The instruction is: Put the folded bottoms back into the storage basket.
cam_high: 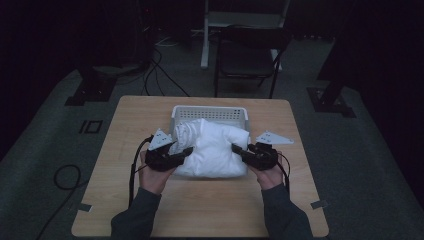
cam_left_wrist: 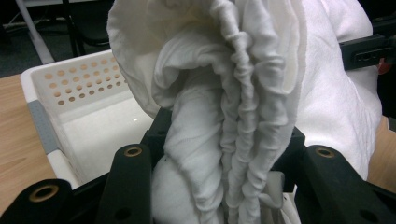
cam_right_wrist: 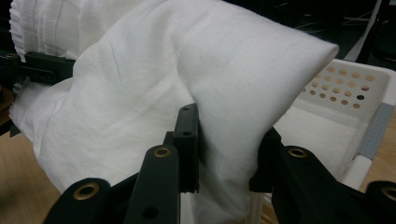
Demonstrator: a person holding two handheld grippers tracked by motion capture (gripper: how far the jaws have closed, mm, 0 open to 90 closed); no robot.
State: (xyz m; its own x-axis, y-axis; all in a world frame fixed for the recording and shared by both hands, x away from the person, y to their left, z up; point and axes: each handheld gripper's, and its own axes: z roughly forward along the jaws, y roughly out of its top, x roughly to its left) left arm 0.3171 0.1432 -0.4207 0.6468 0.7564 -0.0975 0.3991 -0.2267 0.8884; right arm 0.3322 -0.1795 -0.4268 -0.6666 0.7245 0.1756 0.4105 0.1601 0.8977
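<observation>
High view | left gripper [cam_high: 186, 150], right gripper [cam_high: 236, 148] level, clamping white cloth [cam_high: 212, 145]

From high above we look forward and down on the table [cam_high: 125, 150]. Both gripper views look closely at the white cloth [cam_left_wrist: 224, 116] and the basket [cam_right_wrist: 359, 93].

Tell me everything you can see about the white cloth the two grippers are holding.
The white cloth is a bulky bundle of soft woven fabric, plain and unmarked. It looks smooth on the right side and is gathered into tight ruffled folds on the left. It sits partly over the near rim of the white perforated basket and partly on the wooden table. The left gripper pinches the ruffled edge between its jaws, and the right gripper clamps a smooth fold on the other side.
</observation>
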